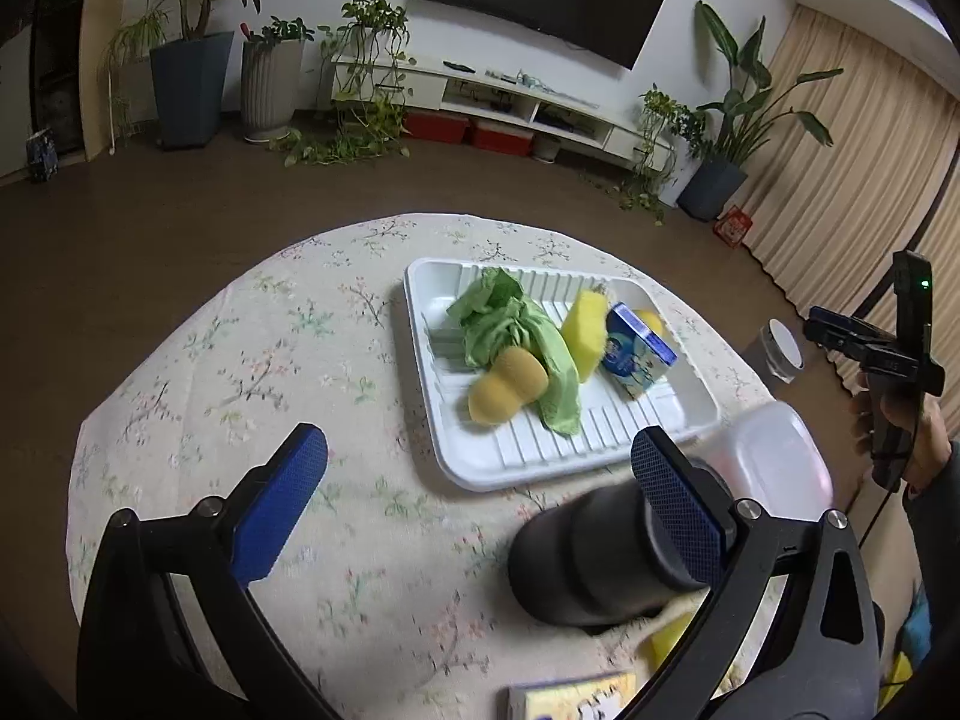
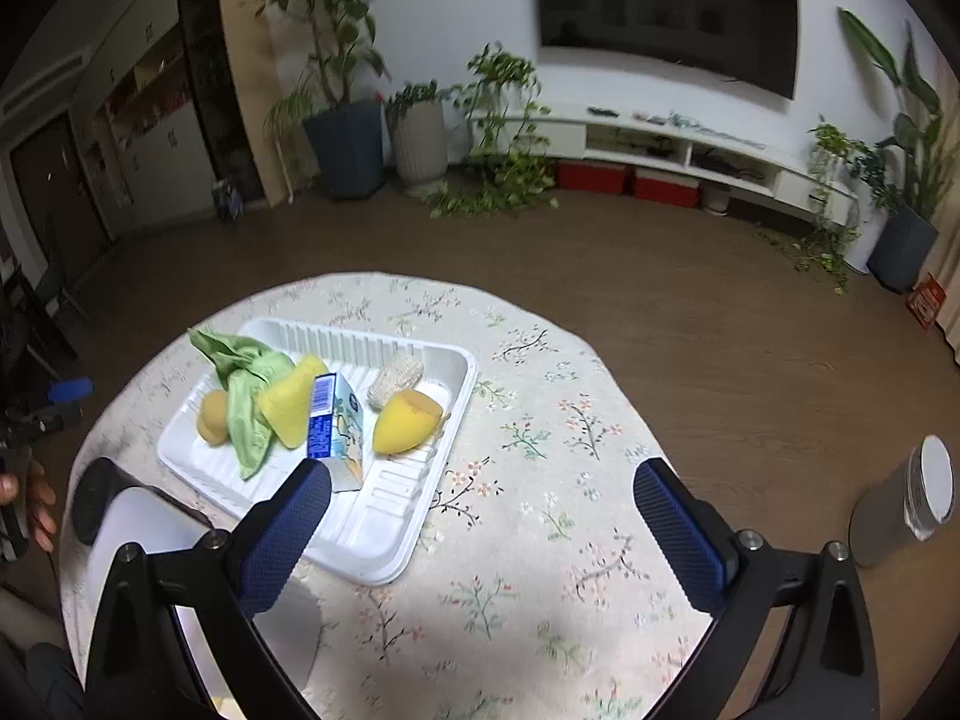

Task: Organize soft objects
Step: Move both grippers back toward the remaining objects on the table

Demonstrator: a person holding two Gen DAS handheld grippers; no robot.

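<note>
While both grippers hang over the floral tablecloth point(image 2: 540, 420), the left gripper point(image 1: 480, 498) and the right gripper point(image 2: 483, 534) each stand with blue pads spread wide and nothing between them. On the cloth sits a white ribbed tray point(image 2: 384, 546) holding a crumpled green cloth point(image 1: 516, 330), a rounded yellow-orange sponge point(image 1: 507, 384), a bright yellow sponge point(image 1: 585, 327), a blue-and-white carton point(image 1: 639, 351), a second orange sponge point(image 2: 405, 414) and a pale loofah pad point(image 2: 396, 378). A dark cylinder point(image 1: 576, 558) lies just beside the tray's near edge.
</note>
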